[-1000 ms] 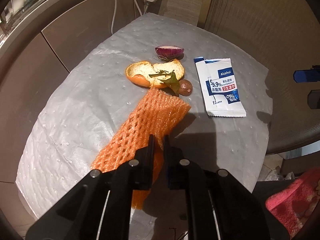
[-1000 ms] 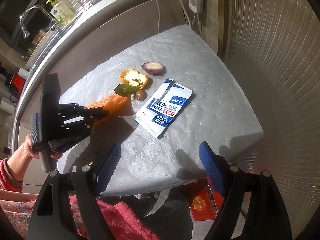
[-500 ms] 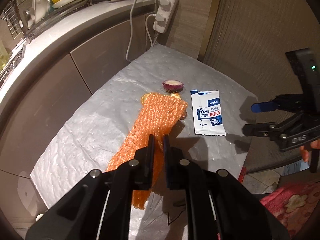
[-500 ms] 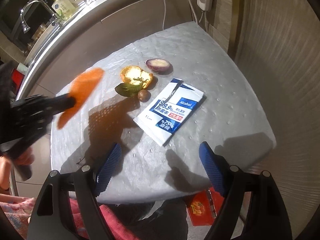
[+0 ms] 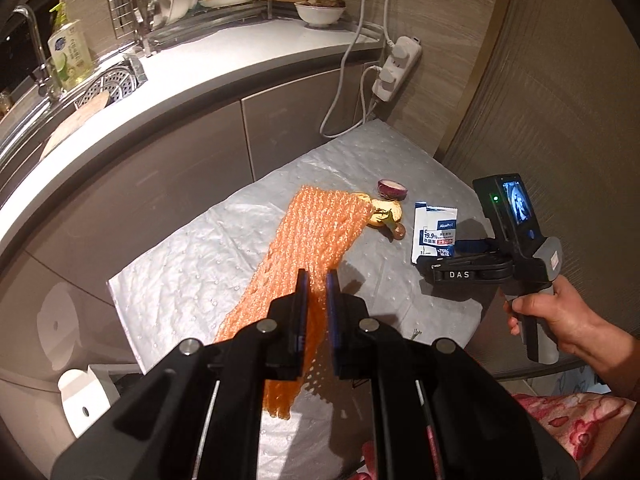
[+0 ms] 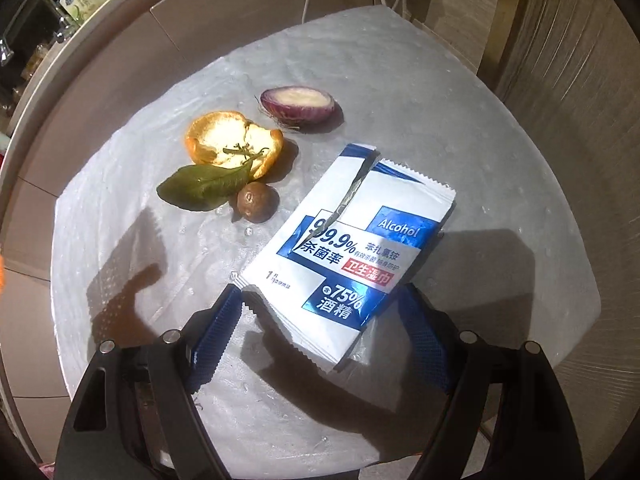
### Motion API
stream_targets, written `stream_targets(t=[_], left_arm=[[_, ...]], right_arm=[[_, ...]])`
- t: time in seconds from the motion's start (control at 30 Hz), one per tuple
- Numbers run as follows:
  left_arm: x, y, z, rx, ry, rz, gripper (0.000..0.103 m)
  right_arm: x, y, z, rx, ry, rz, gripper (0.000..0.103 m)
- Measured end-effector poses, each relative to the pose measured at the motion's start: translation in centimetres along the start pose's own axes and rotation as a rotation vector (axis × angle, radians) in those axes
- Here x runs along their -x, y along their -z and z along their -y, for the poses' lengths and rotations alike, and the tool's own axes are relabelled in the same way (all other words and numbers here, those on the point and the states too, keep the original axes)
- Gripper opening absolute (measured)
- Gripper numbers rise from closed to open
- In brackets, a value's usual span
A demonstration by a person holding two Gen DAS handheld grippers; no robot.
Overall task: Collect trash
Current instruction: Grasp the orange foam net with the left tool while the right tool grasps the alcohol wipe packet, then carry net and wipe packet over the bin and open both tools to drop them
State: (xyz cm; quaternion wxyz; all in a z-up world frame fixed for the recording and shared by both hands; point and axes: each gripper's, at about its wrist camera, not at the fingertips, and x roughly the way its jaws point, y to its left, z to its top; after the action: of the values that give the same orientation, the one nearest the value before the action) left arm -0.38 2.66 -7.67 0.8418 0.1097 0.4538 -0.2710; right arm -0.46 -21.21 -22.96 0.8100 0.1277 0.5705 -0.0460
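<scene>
Straddling the light, slippery wipe packet (image 6: 352, 248) at its 6 o'clock edge, the right gripper (image 6: 320, 320) gapes wide while the left gripper (image 5: 316, 292) pinches soft foam netting (image 5: 316, 240).

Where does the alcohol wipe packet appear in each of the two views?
Left wrist view: the alcohol wipe packet lies right of centre, beside the right gripper.
Right wrist view: it lies in the centre, its near end between the open jaws.
Shared landmark: the red onion half, beyond the packet in both.

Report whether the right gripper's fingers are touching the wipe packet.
Cannot tell. In the right wrist view the open right gripper straddles the wipe packet, its fingertips meeting the packet's edges.
</scene>
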Motion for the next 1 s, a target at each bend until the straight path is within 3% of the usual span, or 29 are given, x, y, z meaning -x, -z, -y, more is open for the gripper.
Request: stream_targets(t=[0.13,0.17,0.23,0.3,0.37,0.5,0.7,1.0], left_arm=[[1.1,0.7,-1.2,0.052,-0.006,0.006,0.009],[1.3,0.9,-1.5,0.065,-0.011,0.006,0.009],[1.6,1.2,-2.0,0.082,-0.025,0.005,0.009],[1.9,1.6,-2.4,0.098,-0.036,0.008,0.009],[2.3,2.0,-3.0,0.116,-0.049,0.012,0.009],[2.8,2.7,-4.3,0.154,-0.057,0.014,0.009],[3.9,3.6,-5.8,0.19,-0.076,0.029,0.009],[6.5,6.3,-9.1,0.266,-0.098,0.068,0.009]], right_arm=[[-0.5,-0.1,-0.7,0.023,0.066,0.021,0.082],[-0.6,-0.1,-1.0,0.042,0.099,0.025,0.075],[-0.4,-0.2,-1.0,0.061,0.116,0.042,0.057],[0.0,-0.3,-0.4,0.045,0.116,0.044,0.023],[0.1,-0.4,0.5,0.023,0.097,0.035,0.002],[0.4,-0.8,1.4,-0.008,0.021,0.03,0.002],[4.1,-1.1,1.8,-0.081,-0.133,0.098,0.002],[11.6,-0.8,-5.7,0.111,-0.264,0.168,0.002]])
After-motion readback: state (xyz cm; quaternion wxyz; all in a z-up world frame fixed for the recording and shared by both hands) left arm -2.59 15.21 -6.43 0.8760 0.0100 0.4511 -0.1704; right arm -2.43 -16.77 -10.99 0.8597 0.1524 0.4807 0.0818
